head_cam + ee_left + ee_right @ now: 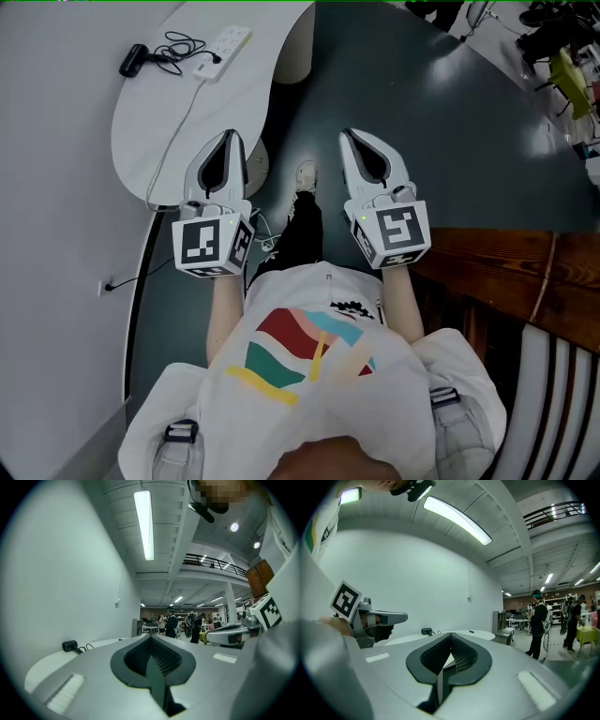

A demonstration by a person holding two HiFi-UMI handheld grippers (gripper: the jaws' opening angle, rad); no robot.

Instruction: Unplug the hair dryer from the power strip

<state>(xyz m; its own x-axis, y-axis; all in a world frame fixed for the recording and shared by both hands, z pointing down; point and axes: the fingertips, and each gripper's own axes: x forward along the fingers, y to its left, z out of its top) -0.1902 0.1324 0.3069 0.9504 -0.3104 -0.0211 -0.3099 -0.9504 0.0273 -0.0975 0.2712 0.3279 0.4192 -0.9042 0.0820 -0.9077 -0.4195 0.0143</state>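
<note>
At the upper left of the head view, a white rounded surface (141,141) carries the black hair dryer (133,60). Its black cable (178,45) is looped loosely between it and the white power strip (223,47) just beside it. A dark plug (216,58) sits at the strip's near end, apparently seated in it. A thin white lead (178,122) runs from the strip across the surface and over its near edge.

Both grippers are held level out in front of the person, side by side over the dark floor (441,122), well short of the dryer and the strip. The left gripper (228,139) is at the surface's near edge with its fingers pressed together and nothing between them. The right gripper (349,136) is farther from the surface. Its fingers are likewise closed on nothing, with only a sliver of light showing along their seam in the right gripper view.

Seen along the left gripper, the dryer lies low and to the left on the surface beyond the fingers. Below and between the grippers a light shoe (307,174) stands on the floor. Other people stand in the open room far beyond.
</note>
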